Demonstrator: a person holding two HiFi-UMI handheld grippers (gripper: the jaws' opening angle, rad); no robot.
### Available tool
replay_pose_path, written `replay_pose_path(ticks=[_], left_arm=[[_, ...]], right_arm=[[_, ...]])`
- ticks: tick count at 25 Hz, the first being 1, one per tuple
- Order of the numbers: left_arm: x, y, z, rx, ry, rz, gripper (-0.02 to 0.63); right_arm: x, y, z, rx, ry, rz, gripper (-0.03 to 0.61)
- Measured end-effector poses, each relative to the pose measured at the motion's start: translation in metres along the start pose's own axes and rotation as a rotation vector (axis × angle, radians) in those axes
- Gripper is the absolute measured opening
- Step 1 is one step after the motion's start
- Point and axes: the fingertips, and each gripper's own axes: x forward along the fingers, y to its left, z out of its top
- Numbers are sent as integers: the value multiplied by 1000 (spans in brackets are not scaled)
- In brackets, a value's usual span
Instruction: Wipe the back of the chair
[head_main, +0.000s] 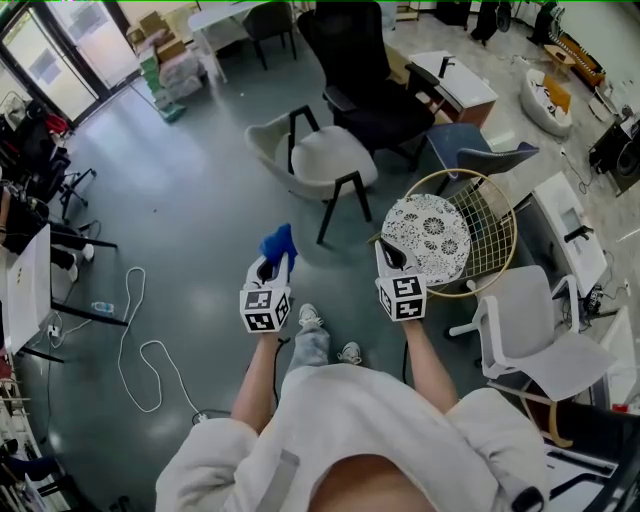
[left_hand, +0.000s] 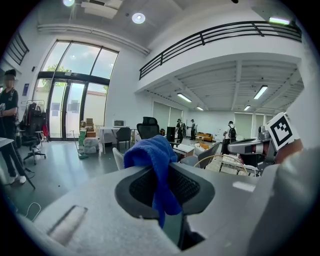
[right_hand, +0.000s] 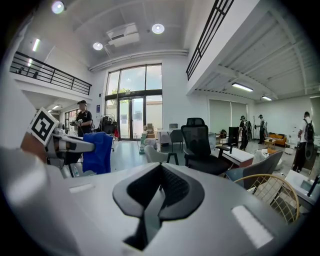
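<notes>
Chairs crowd the head view: a pale chair (head_main: 322, 160) on black legs stands ahead on the bare floor, a black chair (head_main: 362, 70) behind it, a wire chair (head_main: 492, 232) just beyond the right gripper (head_main: 390, 258), and a white chair (head_main: 540, 345) to the right. Which one is to be wiped cannot be told, and neither gripper touches any of them. The wire chair's round frame holds a lace cushion (head_main: 428, 232). The left gripper (head_main: 273, 262) is held out over the floor, well short of the pale chair, pinching a blue cloth (head_main: 279, 242). A white cable (head_main: 140, 345) loops on the floor to the left, beside a desk (head_main: 28, 290). The left gripper view shows the jaws clamped on the cloth, which bunches above them and hangs down between them. It also shows glass doors (left_hand: 65, 110), a balcony rail (left_hand: 220, 32) and people far off (left_hand: 231, 131), none of them in the head view. The right gripper view shows its jaws pressed together with nothing between them. The cloth hangs at its left edge, a person (right_hand: 82, 116) stands by the doors, and the black chair is in the middle distance.
</notes>
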Motion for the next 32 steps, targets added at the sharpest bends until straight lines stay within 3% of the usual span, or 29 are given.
replay_pose_path(ticks=[17, 32], left_arm=[[107, 57, 23, -19, 19, -58, 58], [196, 135, 59, -37, 19, -157, 59]], right_arm=[[107, -29, 29, -15, 30, -31, 0], [208, -34, 76, -31, 52, -131, 0]])
